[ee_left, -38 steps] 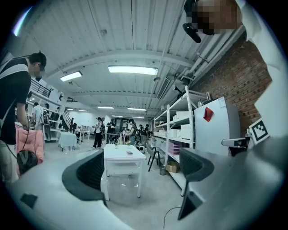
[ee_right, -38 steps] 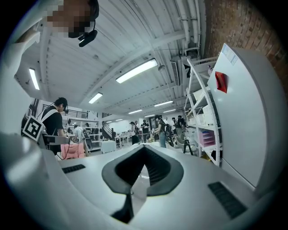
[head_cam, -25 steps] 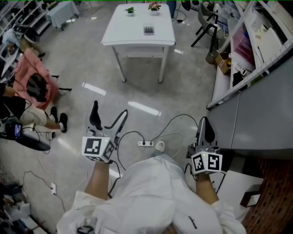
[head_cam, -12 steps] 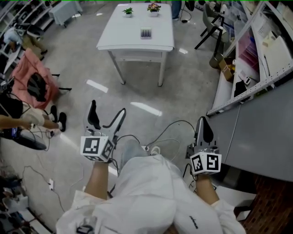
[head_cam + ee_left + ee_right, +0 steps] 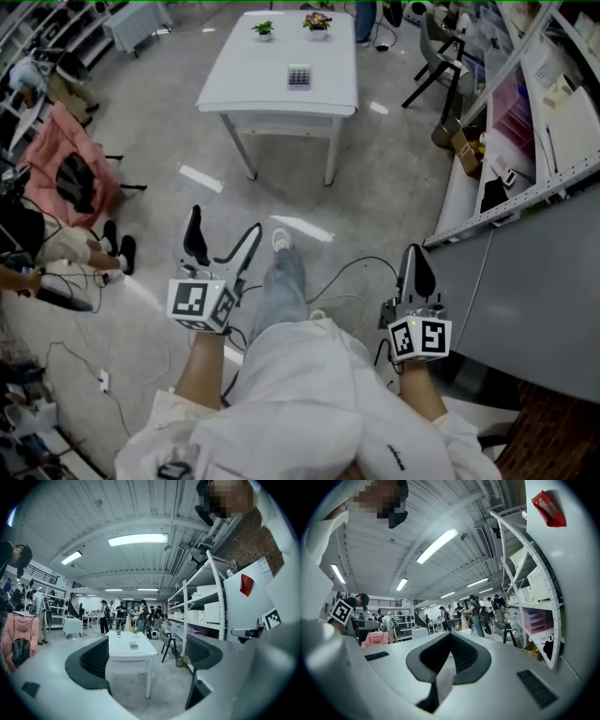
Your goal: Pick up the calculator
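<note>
The calculator (image 5: 299,77) is a small dark keypad lying on a white table (image 5: 244,70) far ahead, also seen as the calculator (image 5: 133,645) in the left gripper view. My left gripper (image 5: 222,240) is held low at the left, jaws spread wide, nothing between them. My right gripper (image 5: 416,266) is at the right with its jaws pressed together, empty; the right gripper view shows its closed tips (image 5: 450,639). Both are well short of the table.
Two small potted plants (image 5: 265,26) (image 5: 317,18) stand at the table's far edge. Cables and a power strip (image 5: 319,302) lie on the floor. Shelving (image 5: 525,112) runs along the right. A chair (image 5: 433,47) stands right of the table. A pink jacket (image 5: 66,159) and seated people are at left.
The table and calculator have shifted slightly in view as I walk forward; one leg and shoe now swing out ahead. Both grippers keep their poses.
</note>
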{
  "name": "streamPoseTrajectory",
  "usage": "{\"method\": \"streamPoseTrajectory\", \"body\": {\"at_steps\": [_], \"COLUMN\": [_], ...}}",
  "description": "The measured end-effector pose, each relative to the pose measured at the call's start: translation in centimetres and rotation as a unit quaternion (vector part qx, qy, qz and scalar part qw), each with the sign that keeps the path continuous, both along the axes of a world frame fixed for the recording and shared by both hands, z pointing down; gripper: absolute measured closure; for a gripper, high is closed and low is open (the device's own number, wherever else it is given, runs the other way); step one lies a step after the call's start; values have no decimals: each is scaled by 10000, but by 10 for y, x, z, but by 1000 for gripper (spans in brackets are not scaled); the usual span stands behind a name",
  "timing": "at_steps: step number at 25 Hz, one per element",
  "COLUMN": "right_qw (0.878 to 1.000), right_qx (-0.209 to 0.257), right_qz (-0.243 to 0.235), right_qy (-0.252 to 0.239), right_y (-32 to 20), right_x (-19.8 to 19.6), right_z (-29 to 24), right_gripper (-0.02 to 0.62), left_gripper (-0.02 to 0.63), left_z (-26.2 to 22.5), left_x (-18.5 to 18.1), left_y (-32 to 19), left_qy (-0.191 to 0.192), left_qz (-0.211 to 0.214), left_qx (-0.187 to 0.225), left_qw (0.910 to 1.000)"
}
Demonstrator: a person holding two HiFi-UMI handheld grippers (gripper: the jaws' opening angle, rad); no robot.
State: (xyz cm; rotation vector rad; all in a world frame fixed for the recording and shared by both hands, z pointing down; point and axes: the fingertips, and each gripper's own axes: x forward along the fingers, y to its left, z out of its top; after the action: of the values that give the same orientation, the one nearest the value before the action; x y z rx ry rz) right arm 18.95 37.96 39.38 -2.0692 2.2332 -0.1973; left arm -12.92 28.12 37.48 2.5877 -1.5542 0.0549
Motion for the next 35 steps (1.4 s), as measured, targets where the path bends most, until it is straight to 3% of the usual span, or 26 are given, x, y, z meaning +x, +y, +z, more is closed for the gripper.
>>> {"method": "streamPoseTrajectory", "body": {"at_steps": [8, 23, 35], "right_qw": [9999, 9998, 9995], "right_qx": [-81, -109, -70], "right_qz": [74, 70, -56], "right_qy": [78, 163, 288], "right_y": [-64, -264, -344], "right_x": [7, -22, -58], "right_z": [7, -2, -5], "right_gripper": [578, 578, 578], "left_gripper": [112, 112, 112], "left_z": [14, 25, 43], "left_x": [20, 20, 17], "left_y": [-78, -269, -338], "left_qy": [124, 46, 87], "left_qz": [133, 415, 675], "left_qx": [-54, -207, -406], "left_qw": [9998, 9989, 9969]}}
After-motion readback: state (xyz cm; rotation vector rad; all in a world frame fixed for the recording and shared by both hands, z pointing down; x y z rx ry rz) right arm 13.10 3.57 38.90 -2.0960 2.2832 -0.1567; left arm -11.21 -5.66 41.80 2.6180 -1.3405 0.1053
